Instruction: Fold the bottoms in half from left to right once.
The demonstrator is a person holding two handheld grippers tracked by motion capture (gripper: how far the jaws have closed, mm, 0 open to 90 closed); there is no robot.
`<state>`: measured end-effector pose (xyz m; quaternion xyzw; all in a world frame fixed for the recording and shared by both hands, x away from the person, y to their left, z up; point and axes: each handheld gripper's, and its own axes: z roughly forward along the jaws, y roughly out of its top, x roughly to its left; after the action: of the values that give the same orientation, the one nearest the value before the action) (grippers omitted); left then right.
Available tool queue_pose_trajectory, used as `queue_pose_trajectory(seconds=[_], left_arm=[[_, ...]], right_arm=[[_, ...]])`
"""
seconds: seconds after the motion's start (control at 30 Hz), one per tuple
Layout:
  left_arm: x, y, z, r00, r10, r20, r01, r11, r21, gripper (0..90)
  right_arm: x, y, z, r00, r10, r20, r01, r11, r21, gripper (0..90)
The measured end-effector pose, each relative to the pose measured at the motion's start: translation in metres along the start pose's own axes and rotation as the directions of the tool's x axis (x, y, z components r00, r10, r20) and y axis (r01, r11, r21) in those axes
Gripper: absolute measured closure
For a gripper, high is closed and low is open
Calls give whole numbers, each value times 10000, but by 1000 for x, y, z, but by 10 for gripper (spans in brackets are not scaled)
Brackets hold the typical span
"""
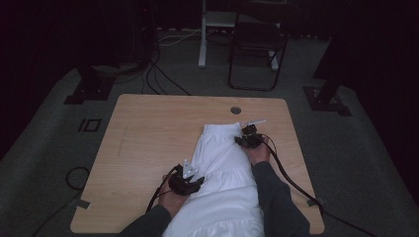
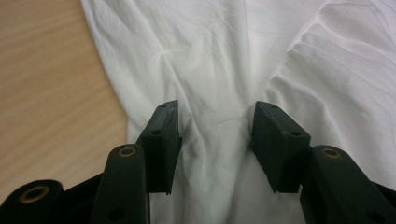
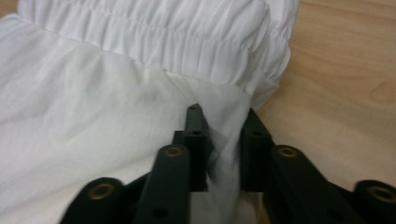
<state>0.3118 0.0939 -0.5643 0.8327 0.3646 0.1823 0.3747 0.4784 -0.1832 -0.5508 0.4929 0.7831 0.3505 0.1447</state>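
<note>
A white garment (image 1: pixel 222 168) with a gathered elastic band at its far end lies lengthwise on the wooden table (image 1: pixel 148 128), its near part hanging over the front edge. My left gripper (image 1: pixel 197 181) sits at the cloth's left edge. In the left gripper view its jaws (image 2: pixel 217 112) stand apart, with creased white cloth (image 2: pixel 224 56) lying between them. My right gripper (image 1: pixel 245 136) is at the garment's far right corner. In the right gripper view its jaws (image 3: pixel 222 116) are shut on a thin fold of the cloth (image 3: pixel 116 116) just below the band.
A round cable hole (image 1: pixel 235 109) sits near the table's far edge. Bare wood spreads to the left of the garment. A dark chair (image 1: pixel 257 44) and floor cables (image 1: pixel 163 79) lie beyond the table. A black cable (image 1: pixel 296 185) trails from the right gripper over the table's right side.
</note>
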Motion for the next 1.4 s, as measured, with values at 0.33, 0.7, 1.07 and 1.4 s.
queue_pose_trajectory(seconds=[0.33,0.7,1.07,1.4], left_arm=[[21,43,-31,9973,-344,645,385,9972,-636,480],[62,101,52,9914,-1266,-325,1273,9916,217,253],[80,87,84,9799,-1777,-904,1862,9777,968,182],[64,92,91,9930,-918,-745,1010,9861,1320,184]], right_arm=[[9,-8,-6,9998,-186,-81,186,9998,50,814],[9,-8,-6,9997,-187,-134,188,9998,77,814],[7,-8,-6,9996,-162,-217,163,9999,19,814],[8,-9,-6,9997,-175,-159,175,9998,-14,813]])
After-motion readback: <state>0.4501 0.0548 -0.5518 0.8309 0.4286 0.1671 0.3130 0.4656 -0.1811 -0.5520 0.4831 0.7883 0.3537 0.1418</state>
